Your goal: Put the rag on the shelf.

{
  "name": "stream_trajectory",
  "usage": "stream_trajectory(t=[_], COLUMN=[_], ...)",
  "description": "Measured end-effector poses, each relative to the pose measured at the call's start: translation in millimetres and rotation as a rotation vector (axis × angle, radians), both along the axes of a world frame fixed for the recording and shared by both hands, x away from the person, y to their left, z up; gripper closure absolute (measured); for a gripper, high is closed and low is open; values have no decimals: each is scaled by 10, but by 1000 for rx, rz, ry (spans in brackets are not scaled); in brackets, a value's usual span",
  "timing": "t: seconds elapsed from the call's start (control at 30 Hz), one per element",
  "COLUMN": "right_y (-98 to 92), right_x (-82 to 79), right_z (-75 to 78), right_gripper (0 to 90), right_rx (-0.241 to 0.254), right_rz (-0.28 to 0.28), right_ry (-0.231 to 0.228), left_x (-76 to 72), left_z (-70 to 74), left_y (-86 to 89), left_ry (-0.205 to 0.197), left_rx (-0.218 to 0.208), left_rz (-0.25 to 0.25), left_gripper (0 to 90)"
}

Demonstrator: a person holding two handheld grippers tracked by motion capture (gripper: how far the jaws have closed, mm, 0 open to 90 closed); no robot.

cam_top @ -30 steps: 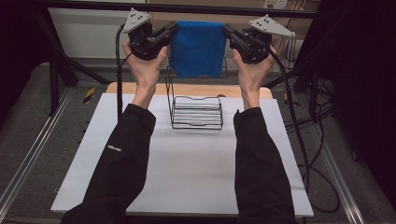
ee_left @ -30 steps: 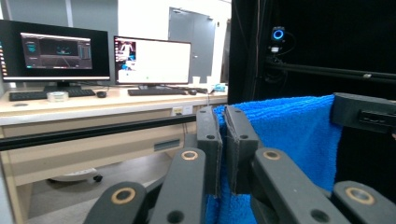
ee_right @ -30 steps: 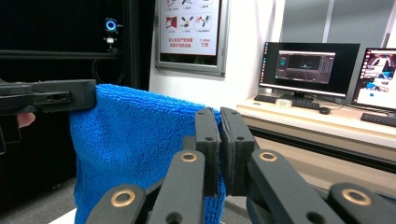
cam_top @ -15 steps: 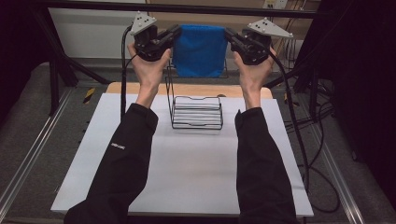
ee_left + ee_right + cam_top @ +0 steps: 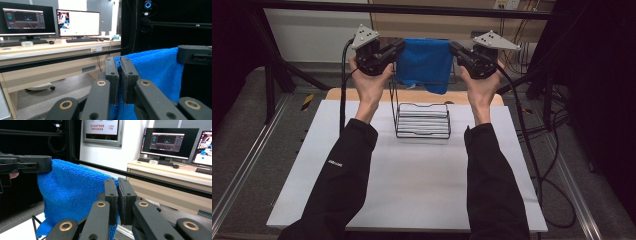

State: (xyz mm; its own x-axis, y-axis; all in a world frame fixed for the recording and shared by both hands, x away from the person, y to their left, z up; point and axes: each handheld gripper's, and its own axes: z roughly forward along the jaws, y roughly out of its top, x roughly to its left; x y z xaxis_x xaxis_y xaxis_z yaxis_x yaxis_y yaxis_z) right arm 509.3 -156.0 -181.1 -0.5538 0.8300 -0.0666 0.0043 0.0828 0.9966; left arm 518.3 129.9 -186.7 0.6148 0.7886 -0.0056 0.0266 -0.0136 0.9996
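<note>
Both arms reached forward, raised. The left gripper (image 5: 398, 47) and right gripper (image 5: 455, 48) faced inward, jaws clamped together.

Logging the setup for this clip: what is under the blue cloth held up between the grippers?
Below the blue cloth a black wire rack stands on the white table. The cloth's hanging edge covers part of the rack's upright top.

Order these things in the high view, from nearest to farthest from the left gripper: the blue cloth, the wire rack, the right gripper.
1. The blue cloth: the left gripper is shut on its upper left corner.
2. The wire rack: below and slightly right, on the white table.
3. The right gripper: across the stretched cloth, holding the opposite corner.

The rack and the right gripper are close to each other in rank.
</note>
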Motion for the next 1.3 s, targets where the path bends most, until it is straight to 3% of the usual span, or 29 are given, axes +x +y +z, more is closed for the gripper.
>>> stream_trajectory(t=[0.4, 0.83, 1.07, 1.3], right_y=[-16, 12, -15, -36], right_x=[3, 1, -48, -135], right_z=[-256, -429, -398, -354], right_gripper=[870, 870, 869, 867], right_rx=[-19, -33, -21, -10], right_rz=[2, 12, 22, 41], right_ry=[43, 66, 47, 36], left_x=[45, 34, -42, -127], left_z=[-294, -458, -389, -328], left_y=[-32, -19, 25, 46], left_ry=[45, 65, 36, 20], left_rx=[26, 53, 32, 46], left_rz=[3, 13, -21, -36], left_gripper=[854, 854, 854, 854])
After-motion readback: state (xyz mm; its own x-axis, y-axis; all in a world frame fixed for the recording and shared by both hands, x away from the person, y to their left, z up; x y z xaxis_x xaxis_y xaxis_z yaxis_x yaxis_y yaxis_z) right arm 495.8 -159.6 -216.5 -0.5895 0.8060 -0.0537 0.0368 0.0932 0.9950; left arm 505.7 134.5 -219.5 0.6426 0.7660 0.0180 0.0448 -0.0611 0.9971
